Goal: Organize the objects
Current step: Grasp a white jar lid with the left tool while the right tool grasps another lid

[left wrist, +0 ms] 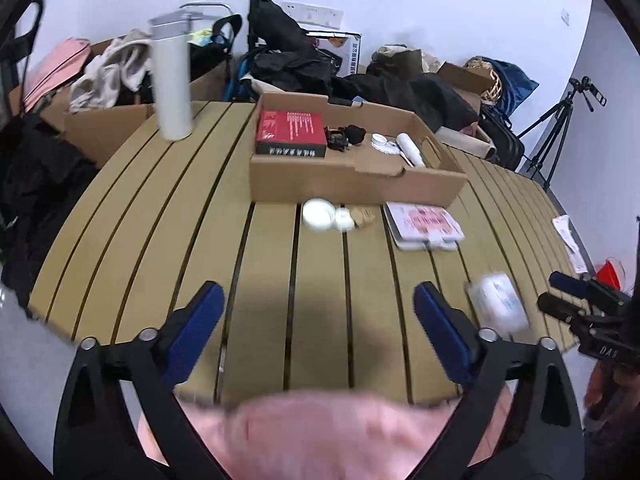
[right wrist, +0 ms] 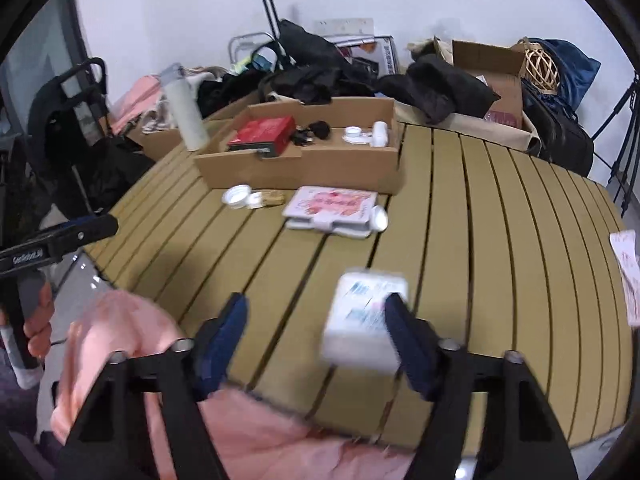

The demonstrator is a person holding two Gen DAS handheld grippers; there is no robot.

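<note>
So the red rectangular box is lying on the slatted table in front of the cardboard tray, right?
Not quite. The red rectangular box lies inside the open cardboard tray, at its left end, not in front of it on the slatted table. The left wrist view shows it.

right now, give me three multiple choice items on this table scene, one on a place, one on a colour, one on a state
1. Where does the tall white bottle stand?
A. inside the cardboard tray
B. on the table, outside the tray's left end
C. on the floor

2. What colour is the top of the box at the left end of the cardboard tray?
A. red
B. green
C. yellow

3. How is the left gripper?
A. shut on the bottle
B. shut on the pink cloth
C. open, nothing between its fingers

Key: 1 B, it stands on the slats beside the tray; 2 A, its lid is red; 3 C, only bare table shows in the gap.
</note>
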